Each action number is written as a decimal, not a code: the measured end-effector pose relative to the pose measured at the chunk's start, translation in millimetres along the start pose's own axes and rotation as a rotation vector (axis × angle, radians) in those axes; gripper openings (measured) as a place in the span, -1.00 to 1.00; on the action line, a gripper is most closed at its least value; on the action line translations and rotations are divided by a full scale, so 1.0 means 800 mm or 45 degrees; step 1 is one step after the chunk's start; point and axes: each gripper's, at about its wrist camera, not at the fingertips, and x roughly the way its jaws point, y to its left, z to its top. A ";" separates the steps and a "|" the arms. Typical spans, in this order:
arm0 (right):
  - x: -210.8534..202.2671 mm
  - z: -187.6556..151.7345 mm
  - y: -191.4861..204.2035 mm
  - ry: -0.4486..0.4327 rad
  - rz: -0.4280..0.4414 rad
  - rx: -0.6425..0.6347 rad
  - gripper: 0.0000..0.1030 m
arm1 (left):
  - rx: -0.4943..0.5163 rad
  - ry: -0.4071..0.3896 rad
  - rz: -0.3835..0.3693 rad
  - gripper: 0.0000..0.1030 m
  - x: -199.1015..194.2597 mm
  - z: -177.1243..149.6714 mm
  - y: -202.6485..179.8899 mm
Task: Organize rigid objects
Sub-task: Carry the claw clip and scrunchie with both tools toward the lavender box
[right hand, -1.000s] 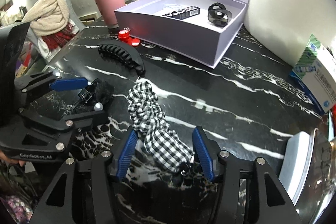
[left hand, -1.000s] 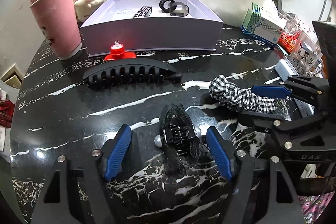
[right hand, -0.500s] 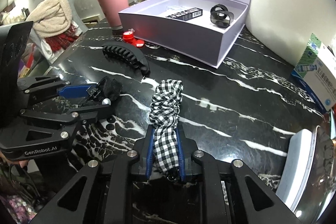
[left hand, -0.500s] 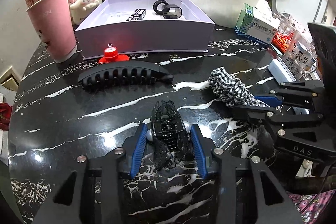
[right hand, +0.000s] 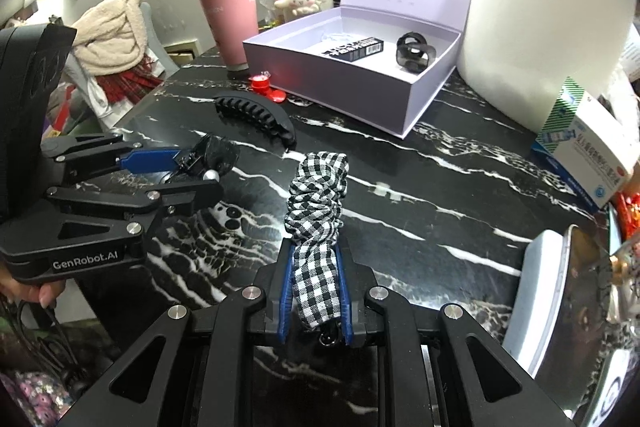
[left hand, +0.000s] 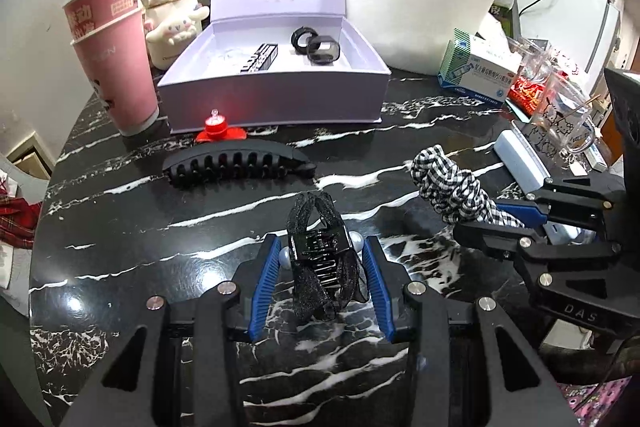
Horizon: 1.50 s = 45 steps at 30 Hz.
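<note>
two handheld grippers work over a black marble table with white veins. the left gripper has its blue pads pressed against a small black bow hair clip, squeezing it at the pearl beads on either side; its jaws came together on the clip within the last second. the clip sits at about 6 o'clock in the left wrist view. the right gripper is clamped fully on a black-and-white checked scrunchie, whose loose end sticks forward toward 12 o'clock; its jaws also closed on it within the last second. on the table beyond, a long black claw clip lies at about 11 o'clock, with a small red item just behind it. an open lavender box stands at 12 o'clock, holding a small black carton and a dark ring-shaped piece. stacked pink paper cups stand at 10 o'clock. a blue-and-white medicine box sits at 2 o'clock.
</note>
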 end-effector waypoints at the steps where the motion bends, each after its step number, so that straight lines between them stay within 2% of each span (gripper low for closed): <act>1: -0.003 -0.001 0.000 -0.006 0.002 -0.001 -0.63 | 0.001 -0.005 0.003 -0.19 -0.002 0.000 -0.001; 14: -0.032 0.006 -0.003 -0.076 0.017 -0.014 -0.63 | 0.008 -0.074 0.036 -0.19 -0.025 0.025 -0.010; 45: -0.069 0.121 -0.043 -0.242 -0.018 -0.113 -0.63 | 0.076 -0.251 0.067 -0.19 -0.044 0.152 0.006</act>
